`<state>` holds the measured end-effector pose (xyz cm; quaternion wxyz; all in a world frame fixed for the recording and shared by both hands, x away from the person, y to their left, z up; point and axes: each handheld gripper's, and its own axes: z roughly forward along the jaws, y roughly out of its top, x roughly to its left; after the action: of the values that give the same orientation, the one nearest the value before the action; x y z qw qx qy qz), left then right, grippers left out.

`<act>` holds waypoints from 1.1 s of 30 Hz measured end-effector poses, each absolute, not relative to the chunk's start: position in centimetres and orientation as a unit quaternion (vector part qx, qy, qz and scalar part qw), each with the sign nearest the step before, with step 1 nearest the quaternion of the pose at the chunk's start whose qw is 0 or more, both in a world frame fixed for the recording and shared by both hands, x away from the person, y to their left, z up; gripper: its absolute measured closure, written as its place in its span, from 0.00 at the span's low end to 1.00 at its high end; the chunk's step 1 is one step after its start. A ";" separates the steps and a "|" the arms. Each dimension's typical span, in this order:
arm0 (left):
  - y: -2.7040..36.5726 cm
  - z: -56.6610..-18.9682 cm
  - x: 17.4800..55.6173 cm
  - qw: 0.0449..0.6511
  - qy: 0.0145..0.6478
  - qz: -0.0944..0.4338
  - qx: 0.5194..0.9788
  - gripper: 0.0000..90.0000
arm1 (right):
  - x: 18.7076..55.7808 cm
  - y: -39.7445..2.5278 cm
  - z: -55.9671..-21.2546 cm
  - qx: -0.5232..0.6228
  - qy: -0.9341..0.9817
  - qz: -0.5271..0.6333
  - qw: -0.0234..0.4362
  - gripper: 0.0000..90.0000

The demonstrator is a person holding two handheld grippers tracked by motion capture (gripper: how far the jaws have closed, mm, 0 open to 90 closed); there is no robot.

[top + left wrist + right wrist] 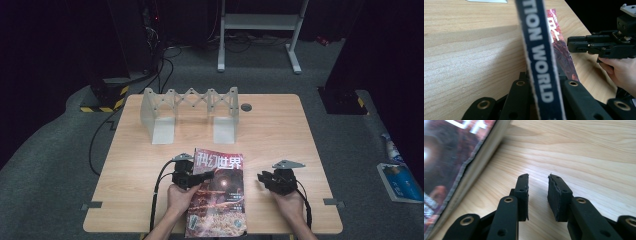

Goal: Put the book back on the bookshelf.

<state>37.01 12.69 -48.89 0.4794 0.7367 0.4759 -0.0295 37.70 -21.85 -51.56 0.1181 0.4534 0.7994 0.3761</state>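
Here the left gripper (207,174) has its jaws pinched on the spine edge of the magazine (218,195), and in the left gripper view the dark blue spine (540,62) with white lettering stands upright between the two black jaws, so that edge looks lifted off the table (280,130) while the rest of the cover slopes down toward 3 o'clock. That grip probably serves to tip the magazine onto its edge so it can stand like a book. The right gripper (261,178) waits just beside the magazine's 3 o'clock edge, its jaws spread apart with nothing between them, hovering over bare wood; it seems placed to catch or steady the far side. The magazine lies at the table's 6 o'clock edge, its lower end reaching the rim, so there is little room to pull it nearer. Toward 12 o'clock the wood is open up to the pale folding rack (190,112), whose two end plates stand well apart with a gap between them.
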 end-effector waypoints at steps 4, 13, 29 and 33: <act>12.5 -48.1 36.8 0.481 0.464 -0.025 0.743 0.91 | 37.4 -22.7 -52.0 0.462 0.791 0.376 0.137 0.75; 12.1 -46.9 36.5 0.487 0.445 -0.020 0.752 0.91 | 36.7 -23.6 -52.6 0.467 0.778 0.372 0.197 0.63; 11.7 -44.9 36.1 0.489 0.415 -0.009 0.767 0.91 | 36.4 -24.2 -53.3 0.461 0.765 0.379 0.239 0.52; 11.6 -44.5 36.0 0.490 0.408 -0.006 0.770 0.92 | 36.4 -24.2 -53.4 0.459 0.766 0.380 0.241 0.51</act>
<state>36.05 11.56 -44.45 0.4897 0.7703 0.4083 -0.0061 36.40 -24.18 -53.39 0.2413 0.4588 0.7662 0.3798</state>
